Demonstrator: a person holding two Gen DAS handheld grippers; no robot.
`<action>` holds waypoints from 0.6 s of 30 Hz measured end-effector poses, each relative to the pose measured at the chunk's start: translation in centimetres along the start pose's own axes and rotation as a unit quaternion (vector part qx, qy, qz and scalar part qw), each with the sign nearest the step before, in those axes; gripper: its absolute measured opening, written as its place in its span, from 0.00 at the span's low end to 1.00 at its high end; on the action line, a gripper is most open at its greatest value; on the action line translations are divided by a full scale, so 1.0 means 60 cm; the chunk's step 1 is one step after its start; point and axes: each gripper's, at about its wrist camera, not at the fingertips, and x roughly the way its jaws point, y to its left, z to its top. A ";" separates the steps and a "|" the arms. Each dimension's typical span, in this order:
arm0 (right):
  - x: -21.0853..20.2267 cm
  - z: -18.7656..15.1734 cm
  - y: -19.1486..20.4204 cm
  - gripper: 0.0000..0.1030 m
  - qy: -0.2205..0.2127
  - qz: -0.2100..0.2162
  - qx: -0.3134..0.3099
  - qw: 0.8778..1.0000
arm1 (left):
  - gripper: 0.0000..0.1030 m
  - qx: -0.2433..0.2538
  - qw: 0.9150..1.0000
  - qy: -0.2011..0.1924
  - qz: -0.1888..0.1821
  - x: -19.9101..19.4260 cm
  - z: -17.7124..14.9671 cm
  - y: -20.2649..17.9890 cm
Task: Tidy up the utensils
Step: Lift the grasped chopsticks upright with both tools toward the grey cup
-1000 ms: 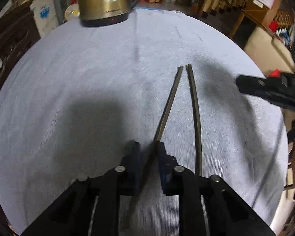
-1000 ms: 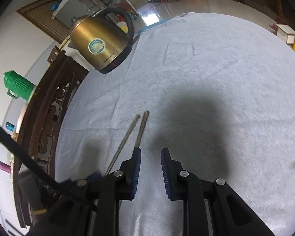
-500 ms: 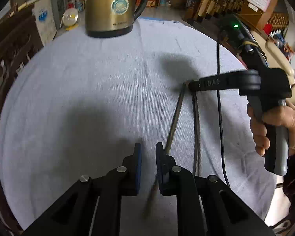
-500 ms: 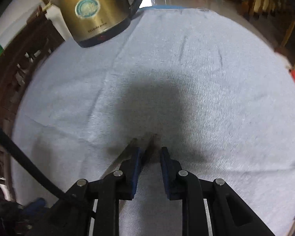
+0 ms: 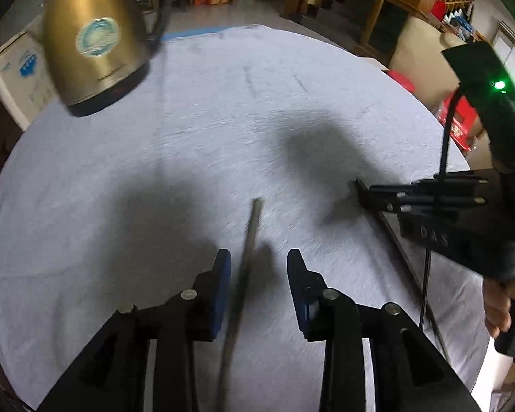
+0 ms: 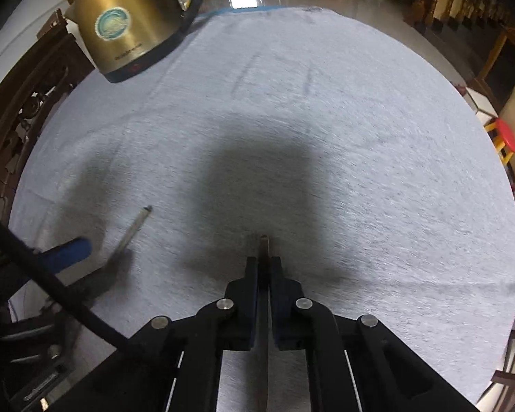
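- Since half a second ago the right gripper (image 6: 263,267) has clenched onto one thin dark metal chopstick (image 6: 264,244); before, its blue pads stood apart with the two stick ends just ahead of them. Only a short tip now shows beyond the fingertips, the rest running back under the fingers.
- Left gripper (image 5: 259,267) has gone the other way: jaws were nearly together, now spread wide, grasping nothing.
- Second chopstick (image 5: 249,240) lies between the left fingers, close to the left pad, apparently not touched by either; tip points forward past the fingertips. Blurred, so contact uncertain.
- The pair, formerly side by side with far ends nearly meeting, is now split: one stick per gripper, well apart.
- Judgement: right pick looks done; left pick pending, needs closing on the stick.
- Sticks: slim, straight, dull grey-brown, likely slippery and prone to pivot in a tip grasp.
- Outward: white textured cloth over round table (image 6: 360,137); brass-coloured electric kettle with black base (image 5: 92,51) far ahead-left of the left fingers.
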 end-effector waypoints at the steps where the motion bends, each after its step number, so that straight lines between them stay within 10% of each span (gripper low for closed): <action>1: 0.000 0.002 -0.002 0.07 0.006 0.001 0.002 1.000 | 0.33 0.000 1.000 0.007 0.003 0.013 0.008 0.003; 4: 0.003 0.015 -0.007 0.13 0.017 -0.001 0.010 1.000 | 0.33 -0.017 1.000 0.012 -0.001 0.036 0.021 0.013; 8: 0.015 0.043 0.012 0.20 0.017 -0.016 -0.010 1.000 | 0.07 -0.019 1.000 0.013 0.009 0.044 0.032 0.022; 10: 0.017 0.045 0.020 0.07 0.014 -0.022 -0.025 0.999 | 0.06 -0.016 1.000 0.012 0.012 0.046 0.031 0.024; 18: -0.049 0.017 0.010 0.07 -0.050 0.030 -0.022 0.998 | 0.05 -0.068 0.995 -0.063 0.029 -0.049 -0.005 0.082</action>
